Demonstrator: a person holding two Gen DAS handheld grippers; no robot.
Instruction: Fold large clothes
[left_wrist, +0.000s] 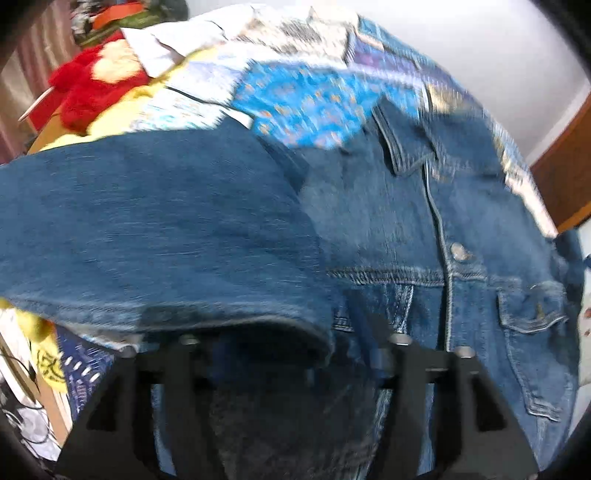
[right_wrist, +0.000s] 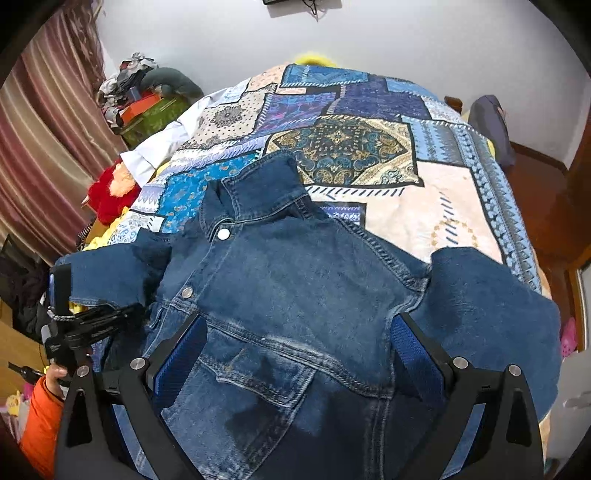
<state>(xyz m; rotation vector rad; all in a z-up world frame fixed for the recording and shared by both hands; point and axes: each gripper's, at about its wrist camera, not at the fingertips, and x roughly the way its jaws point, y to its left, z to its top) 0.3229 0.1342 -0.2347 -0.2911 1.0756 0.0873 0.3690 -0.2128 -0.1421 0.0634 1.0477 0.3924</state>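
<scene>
A blue denim jacket (right_wrist: 295, 280) lies front up on the patchwork bedspread (right_wrist: 424, 206), collar towards the far wall. Its sleeve (right_wrist: 487, 306) on the right of the right wrist view sticks out over the bed's edge. My right gripper (right_wrist: 301, 319) hovers open above the chest pocket, with only flat denim between its blue pads (right_wrist: 181, 354). The other sleeve (left_wrist: 155, 229) is folded across the jacket's front (left_wrist: 388, 229). My left gripper (left_wrist: 291, 343) stands open just under that sleeve's edge, jaws apart, with the cloth lying loose over them. A hand in an orange sleeve holds the left gripper (right_wrist: 110, 317).
A red plush toy (right_wrist: 107, 199) and a white garment (right_wrist: 155, 147) lie at the bed's left side. Piled clothes and boxes (right_wrist: 144, 99) stand at the back left by a striped curtain (right_wrist: 44, 147). A wooden bed frame (right_wrist: 535, 192) runs along the right.
</scene>
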